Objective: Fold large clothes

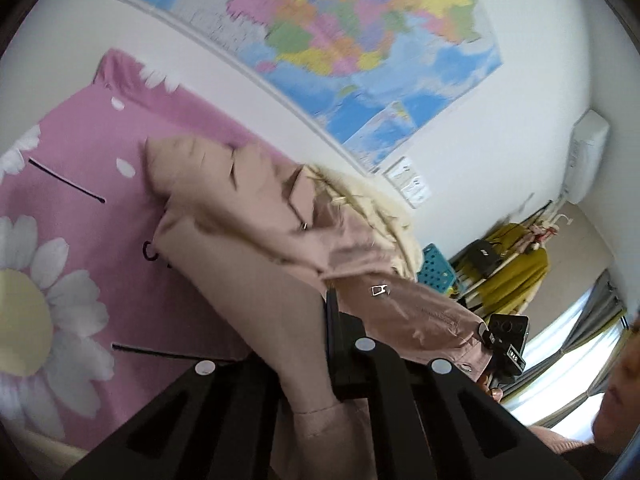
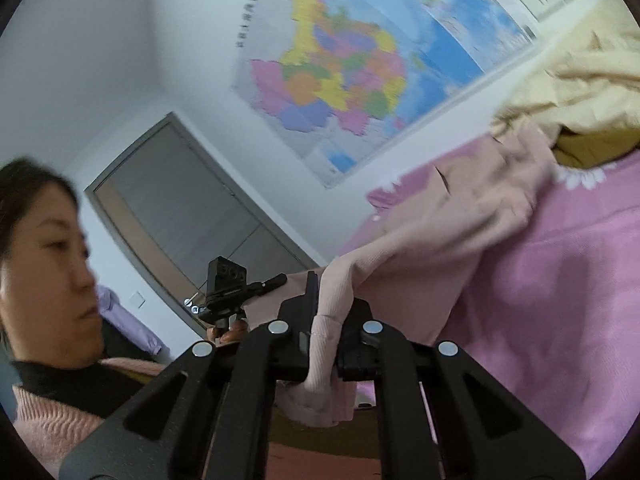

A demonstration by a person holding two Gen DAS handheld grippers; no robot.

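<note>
no writing reads clearly: the wall map (image 1: pixel 360 40) carries characters along its edge too blurred to make out, and the small label on the other tool's camera is too small to read. both tools are tilted up toward the wall, held level-ish over the pink daisy bedspread (image 1: pixel 72 208). the left gripper (image 1: pixel 332 320) has its jaws pressed together on the dusty pink garment (image 1: pixel 248 240), whose cloth drapes down between the black fingers. the right gripper (image 2: pixel 320 332) is likewise clamped on a ribbed cuff of that garment, which stretches away onto the bedspread toward a cream blanket (image 2: pixel 580 80). a person in a pink sweater (image 2: pixel 60 412) sits close beside.
</note>
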